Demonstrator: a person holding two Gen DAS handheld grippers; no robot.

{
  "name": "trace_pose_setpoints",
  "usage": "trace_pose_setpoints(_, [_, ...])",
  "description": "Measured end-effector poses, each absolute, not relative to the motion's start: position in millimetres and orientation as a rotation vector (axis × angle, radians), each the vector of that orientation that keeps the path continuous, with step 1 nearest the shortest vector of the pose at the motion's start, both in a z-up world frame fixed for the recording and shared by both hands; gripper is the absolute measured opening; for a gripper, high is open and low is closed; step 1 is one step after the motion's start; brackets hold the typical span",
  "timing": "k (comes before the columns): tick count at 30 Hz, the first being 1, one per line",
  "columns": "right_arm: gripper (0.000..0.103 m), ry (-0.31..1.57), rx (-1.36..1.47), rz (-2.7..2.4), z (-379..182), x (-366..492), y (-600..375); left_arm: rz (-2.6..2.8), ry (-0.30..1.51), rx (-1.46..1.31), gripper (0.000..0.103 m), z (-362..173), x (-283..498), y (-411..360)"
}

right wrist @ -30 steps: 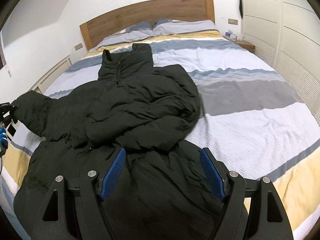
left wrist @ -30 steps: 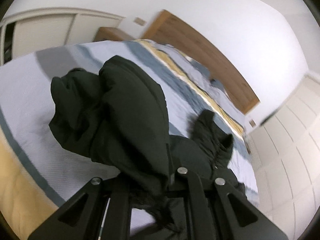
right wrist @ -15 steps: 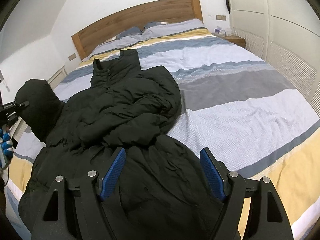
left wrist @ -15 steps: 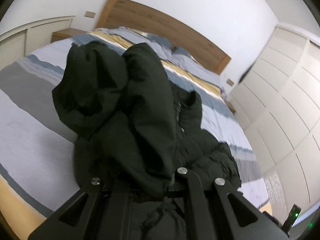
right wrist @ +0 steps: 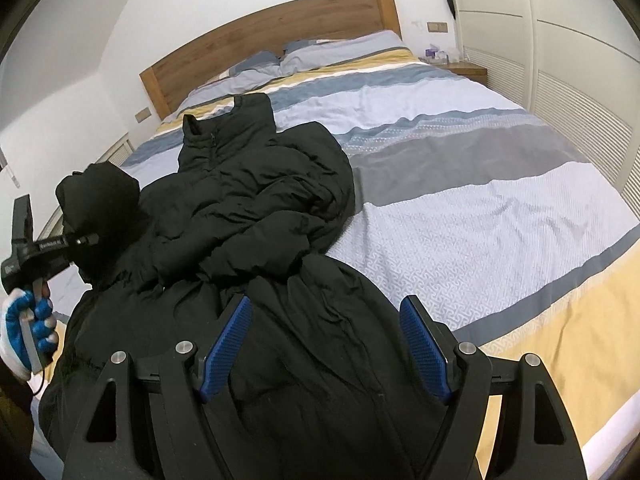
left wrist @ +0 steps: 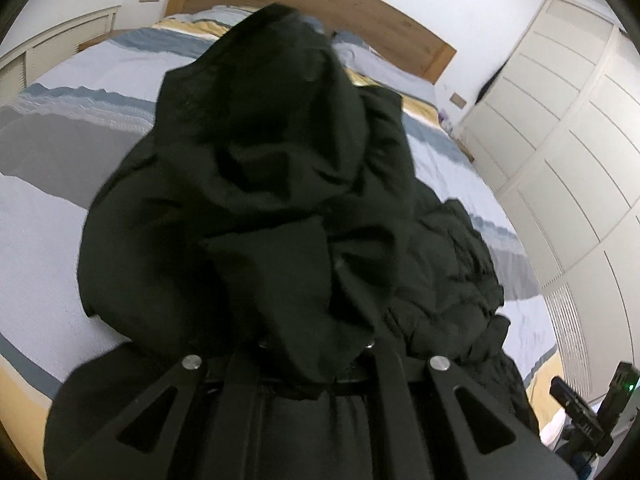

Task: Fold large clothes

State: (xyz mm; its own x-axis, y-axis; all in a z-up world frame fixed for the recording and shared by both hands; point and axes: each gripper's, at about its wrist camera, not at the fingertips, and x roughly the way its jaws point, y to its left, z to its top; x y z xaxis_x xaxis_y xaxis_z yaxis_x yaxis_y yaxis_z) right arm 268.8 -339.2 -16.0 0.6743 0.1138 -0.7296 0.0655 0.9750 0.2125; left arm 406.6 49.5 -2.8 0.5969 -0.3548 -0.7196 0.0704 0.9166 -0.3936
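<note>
Your black puffer jacket (right wrist: 256,216) sprawls lower left on the striped bed (right wrist: 480,208), wooden headboard (right wrist: 272,44) up top, white wardrobe (right wrist: 560,40) right. Left gripper (right wrist: 86,239) pinches its sleeve (right wrist: 100,200); right gripper (right wrist: 326,344) is spread wide, empty.

Black right hand-held gripper (right wrist: 326,344) — blue ribbed pads (right wrist: 226,346), silver screws; blue-and-white glove (right wrist: 24,328).
</note>
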Motion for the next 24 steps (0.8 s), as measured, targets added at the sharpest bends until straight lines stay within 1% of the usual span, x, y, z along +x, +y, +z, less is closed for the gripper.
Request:
trace_pose_setpoints(4, [0.076, 0.836, 0.237, 0.031, -18, 267, -338, -0.267, 0.934, -0.321, 0.008, -14, 396, 45])
trace_pose_setpoints(7, [0.076, 0.837, 0.236, 0.039, -17, 266, -335, -0.29, 0.951, -0.32, 0.012, -15, 394, 37])
trace_pose_setpoints(9, [0.076, 0.837, 0.231, 0.047, -16, 264, -332, -0.309, 0.956, -0.322, 0.019, -12, 391, 34])
trace_pose_setpoints(12, [0.076, 0.834, 0.222, 0.055, -11, 260, -328, -0.336, 0.953, -0.328, 0.023, -5, 383, 29])
trace_pose_setpoints(22, [0.076, 0.808, 0.189, 0.092, 17, 244, -310, -0.361, 0.912, -0.291, 0.026, 34, 346, 43])
trace_pose_setpoints(24, [0.076, 0.807, 0.171, 0.109, 22, 244, -301, -0.349, 0.898, -0.283, 0.035, 41, 340, 51])
